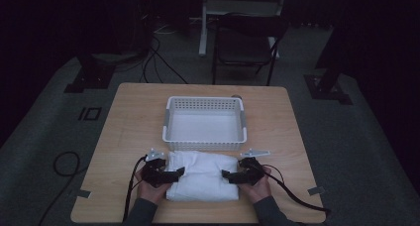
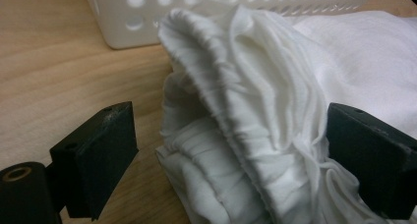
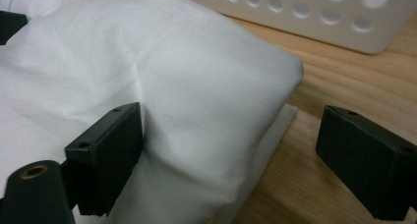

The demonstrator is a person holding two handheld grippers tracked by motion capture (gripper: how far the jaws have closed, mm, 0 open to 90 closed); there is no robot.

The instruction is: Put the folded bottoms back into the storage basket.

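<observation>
In the high view, a folded white cloth [image 1: 202,175] lies near the front edge of the wooden table [image 1: 126,132], just in front of an empty white perforated basket [image 1: 205,106] that sits at the table's middle. The left gripper [image 1: 179,172] meets the cloth's left end and the right gripper [image 1: 226,175] its right end, each held in a hand.

In the left gripper view, the jaws stand wide apart around the cloth's [image 2: 255,101] layered, bunched edge; the right jaw touches the fabric, the left one is clear of it over bare wood. The basket's [image 2: 147,17] wall stands behind.

In the right gripper view, the jaws are spread open; the left one presses into the cloth's [image 3: 172,86] smooth corner, the right one hovers over the table [image 3: 344,81], clear of the fabric.
</observation>
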